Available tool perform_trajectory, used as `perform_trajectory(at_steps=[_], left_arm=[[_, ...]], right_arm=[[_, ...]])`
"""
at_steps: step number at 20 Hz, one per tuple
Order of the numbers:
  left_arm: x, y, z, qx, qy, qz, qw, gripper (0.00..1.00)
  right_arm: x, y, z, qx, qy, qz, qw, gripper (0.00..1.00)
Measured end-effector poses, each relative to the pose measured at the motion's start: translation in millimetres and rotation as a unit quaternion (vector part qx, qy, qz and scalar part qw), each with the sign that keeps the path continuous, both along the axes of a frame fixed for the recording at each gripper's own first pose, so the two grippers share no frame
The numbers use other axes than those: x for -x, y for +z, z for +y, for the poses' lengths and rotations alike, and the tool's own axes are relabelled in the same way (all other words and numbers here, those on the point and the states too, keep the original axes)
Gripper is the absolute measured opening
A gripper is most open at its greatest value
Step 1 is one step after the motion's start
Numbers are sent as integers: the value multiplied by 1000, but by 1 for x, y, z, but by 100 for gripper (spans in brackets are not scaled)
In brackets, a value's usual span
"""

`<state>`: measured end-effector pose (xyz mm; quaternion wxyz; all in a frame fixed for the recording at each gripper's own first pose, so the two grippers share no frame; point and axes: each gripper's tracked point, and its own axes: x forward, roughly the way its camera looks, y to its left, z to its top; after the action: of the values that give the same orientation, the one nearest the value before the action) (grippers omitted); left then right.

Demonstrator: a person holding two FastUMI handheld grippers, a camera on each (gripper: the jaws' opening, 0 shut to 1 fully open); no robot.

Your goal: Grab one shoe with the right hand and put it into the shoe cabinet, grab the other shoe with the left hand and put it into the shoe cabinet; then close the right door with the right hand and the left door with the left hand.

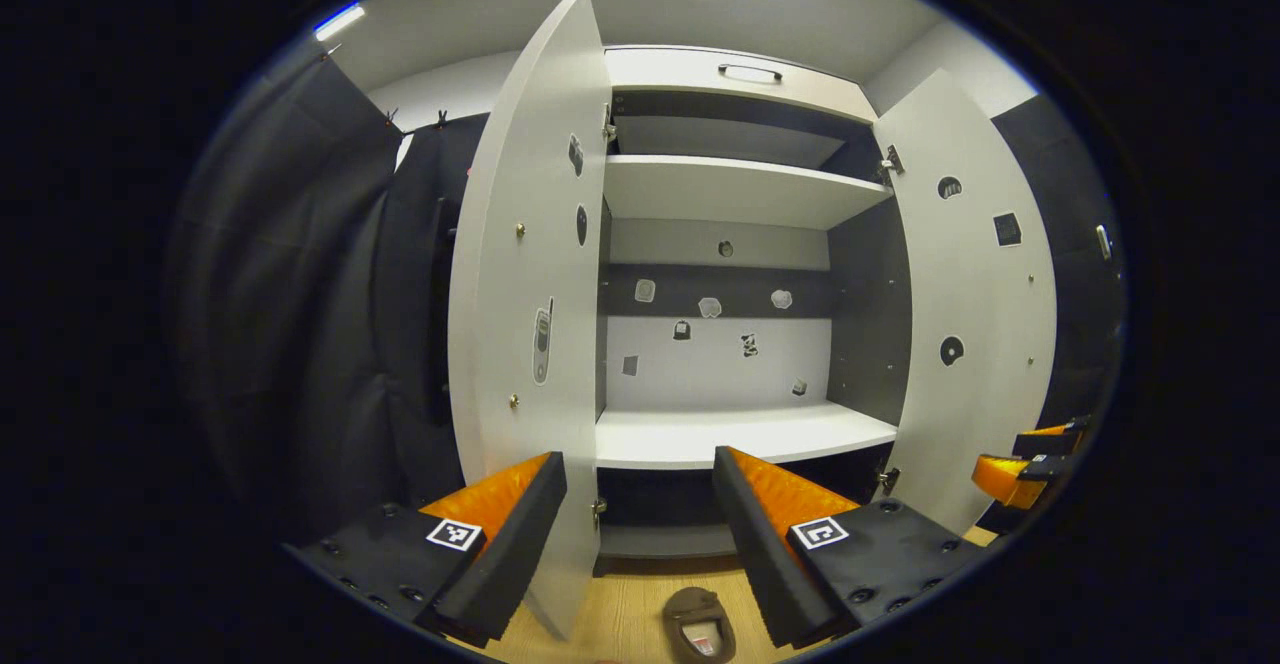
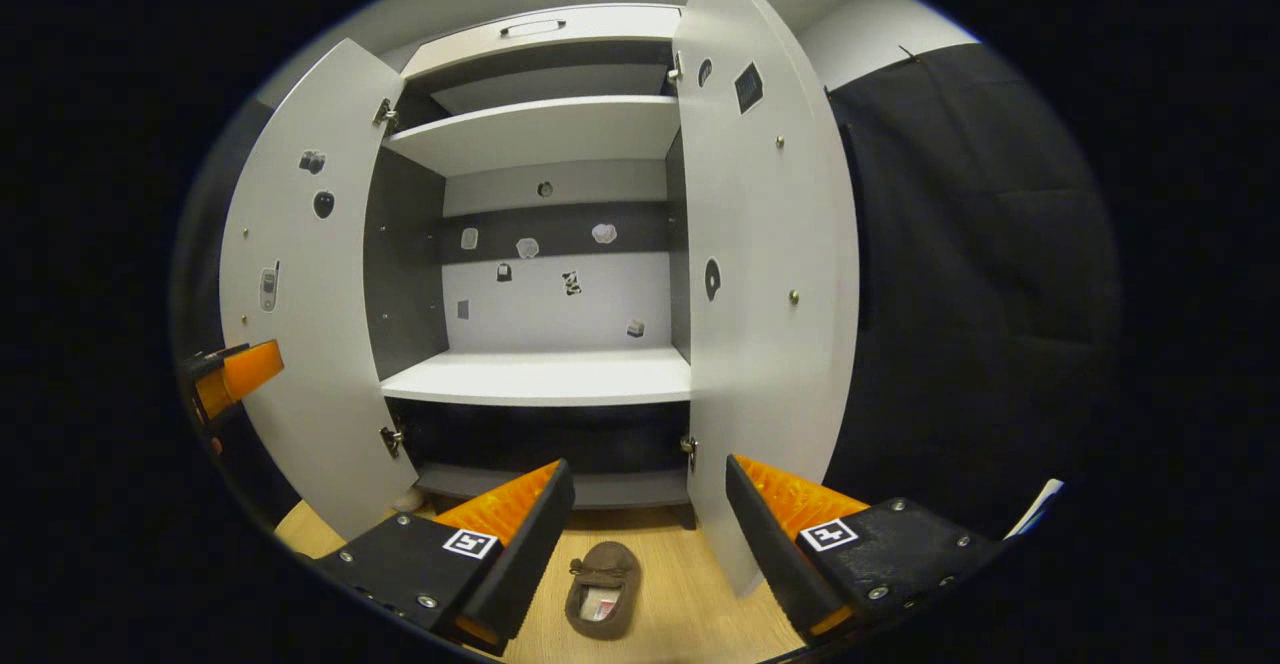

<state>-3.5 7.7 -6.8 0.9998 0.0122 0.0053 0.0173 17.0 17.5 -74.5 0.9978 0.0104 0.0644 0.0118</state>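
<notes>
Right gripper view, shoe cabinet (image 2: 545,374): takes up the centre of the frame, both doors swung wide, white shelves bare.
Right door (image 2: 770,274): right of centre, edge-on towards the camera, its lower edge near the right finger.
Left door (image 2: 310,324): left of centre, open just as far.
Right gripper (image 2: 645,544): bottom of the frame, jaws spread wide, nothing held.
Brown shoe (image 2: 602,589): on the wooden floor (image 2: 690,624) at bottom centre, in the gap between the two fingers but below and ahead of them, not touching either; long axis runs roughly up-down in the frame, opening facing up.
Left gripper view, shoe cabinet (image 1: 740,434): centre of the frame, seen from lower down.
Left gripper (image 1: 640,544): bottom of the frame, jaws also wide apart and empty.
Shoe in this view (image 1: 700,626): bottom edge, just right of centre between the fingers, partly cut off.
Nearer hand: I judge the right; the shoe sits squarely in its opening, so a straight descent should straddle it across its width.
</notes>
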Motion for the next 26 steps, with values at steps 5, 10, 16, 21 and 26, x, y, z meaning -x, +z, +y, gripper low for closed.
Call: perform_trajectory(at_steps=[5,10,16,21,26], left_arm=[[0,-2,9,0,9,3,1000,96],[3,-3,11,-1,10,3,1000,98],[5,-6,11,-6,15,2,1000,96],[6,-9,12,-10,16,8,1000,96],[9,-7,15,-7,16,7,1000,96]], right_arm=[[-20,-83,7,33,5,56,998,94],[-31,-180,16,57,10,127,990,94],[-40,-272,16,30,-4,220,975,93],[-46,-329,23,12,-8,285,958,73],[-54,-346,29,-22,-27,302,953,36]])
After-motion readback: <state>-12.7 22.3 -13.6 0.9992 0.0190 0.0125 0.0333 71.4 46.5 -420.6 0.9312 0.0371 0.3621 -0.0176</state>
